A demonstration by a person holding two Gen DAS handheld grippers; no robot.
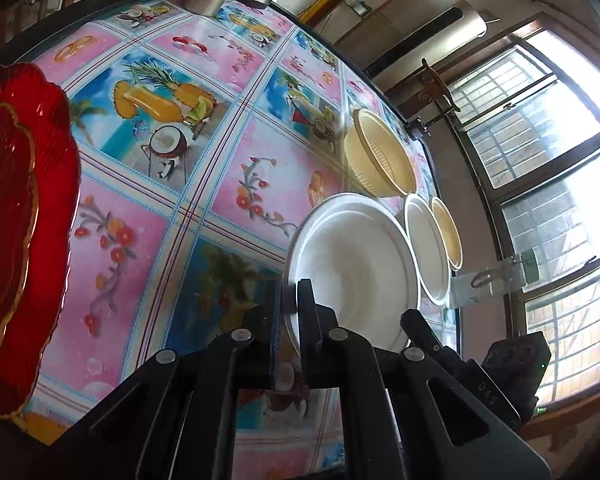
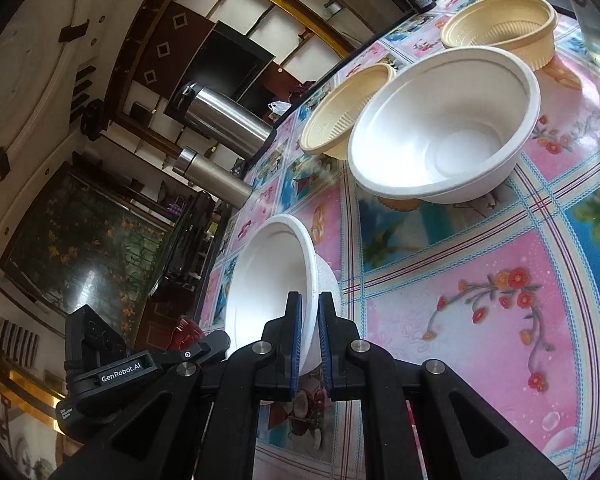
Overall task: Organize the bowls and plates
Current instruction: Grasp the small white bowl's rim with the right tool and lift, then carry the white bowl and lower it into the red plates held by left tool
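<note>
Both claws [image 1: 292, 300] [image 2: 310, 312] on one white bowl [image 1: 356, 264]

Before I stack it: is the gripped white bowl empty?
Empty as far as visible: the white bowl, pinched at its rim by both grippers, shows a bare white inside.

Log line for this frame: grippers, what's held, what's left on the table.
left gripper: shut on white bowl rim | right gripper: shut on same bowl | on table: second white bowl, two beige bowls, red plates

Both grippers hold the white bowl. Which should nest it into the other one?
Right, probably. The right gripper pinches the held bowl with the second white bowl open just ahead; the left gripper sees it edge-on behind.
</note>
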